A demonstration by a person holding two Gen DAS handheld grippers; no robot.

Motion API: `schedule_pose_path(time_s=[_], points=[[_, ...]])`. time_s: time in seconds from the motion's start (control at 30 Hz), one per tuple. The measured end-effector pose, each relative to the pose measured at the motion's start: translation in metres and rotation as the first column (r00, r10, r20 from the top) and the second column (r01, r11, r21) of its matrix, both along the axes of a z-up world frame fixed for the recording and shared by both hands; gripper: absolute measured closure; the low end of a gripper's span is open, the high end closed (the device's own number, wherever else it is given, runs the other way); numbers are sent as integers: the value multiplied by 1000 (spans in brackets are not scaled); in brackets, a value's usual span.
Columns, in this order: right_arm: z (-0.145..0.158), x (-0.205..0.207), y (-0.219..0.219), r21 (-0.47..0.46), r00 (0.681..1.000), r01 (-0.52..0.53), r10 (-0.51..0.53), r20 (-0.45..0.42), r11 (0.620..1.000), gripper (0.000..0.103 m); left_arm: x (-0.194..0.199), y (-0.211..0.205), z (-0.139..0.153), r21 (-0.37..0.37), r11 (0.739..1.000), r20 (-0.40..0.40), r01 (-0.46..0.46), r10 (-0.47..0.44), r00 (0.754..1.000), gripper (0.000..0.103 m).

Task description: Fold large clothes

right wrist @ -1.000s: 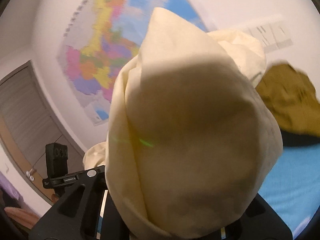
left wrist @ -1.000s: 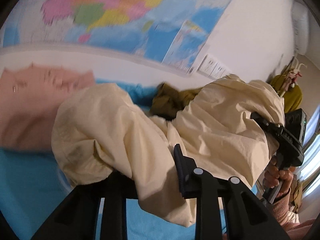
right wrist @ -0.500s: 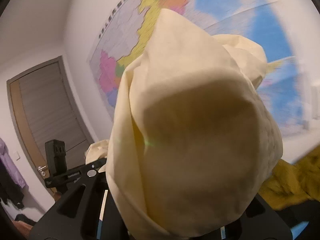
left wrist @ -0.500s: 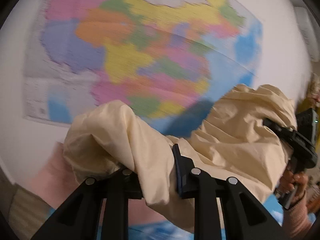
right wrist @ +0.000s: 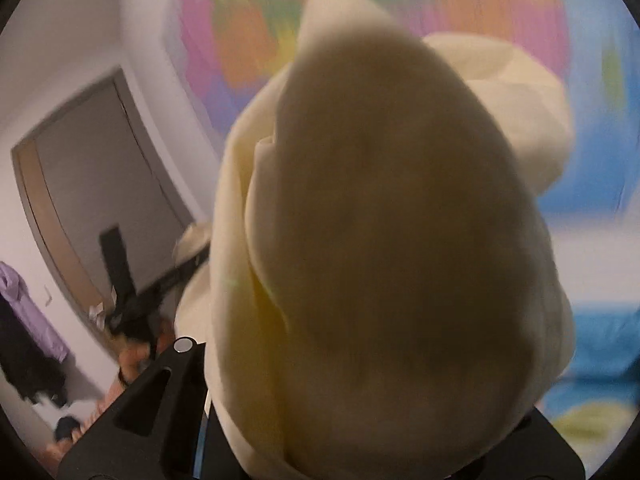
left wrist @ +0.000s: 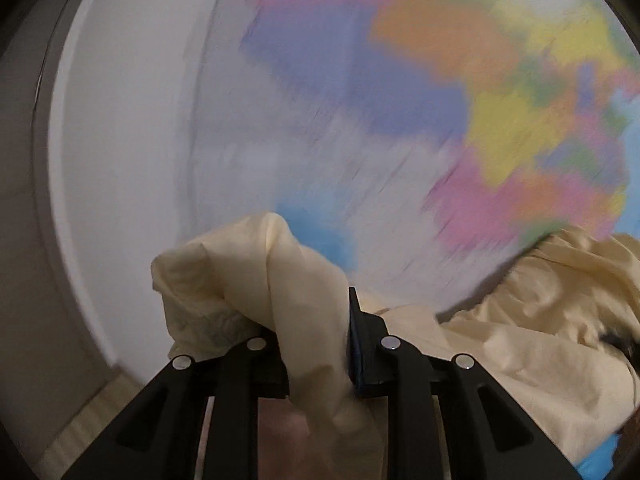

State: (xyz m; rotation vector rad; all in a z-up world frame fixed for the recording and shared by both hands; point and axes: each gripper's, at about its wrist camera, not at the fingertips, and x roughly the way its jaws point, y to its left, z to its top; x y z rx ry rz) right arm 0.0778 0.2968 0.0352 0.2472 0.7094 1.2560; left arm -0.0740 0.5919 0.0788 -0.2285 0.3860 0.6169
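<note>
Cream cloth [left wrist: 312, 320], pinched in both grippers' jaws, now hangs against the wall map [left wrist: 460, 80] at frame top instead of the bed, lifted for spreading.

No text, label, brand or number can be read in either wrist view: the coloured wall map [left wrist: 460, 92] behind the cream garment [right wrist: 392, 248] is smeared by motion blur, so any printing on it is illegible.
</note>
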Motion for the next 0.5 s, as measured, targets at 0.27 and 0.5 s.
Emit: schedule_pose_path(time_s=[0.27, 0.5], points=[[-96, -5, -8, -131, 960, -114, 75, -269, 985, 52, -29, 47, -103, -233, 971, -140, -56, 24, 990, 69], [-84, -3, -45, -163, 951, -109, 55, -305, 981, 29, -27, 50, -104, -249, 967, -185, -57, 10, 983, 59]])
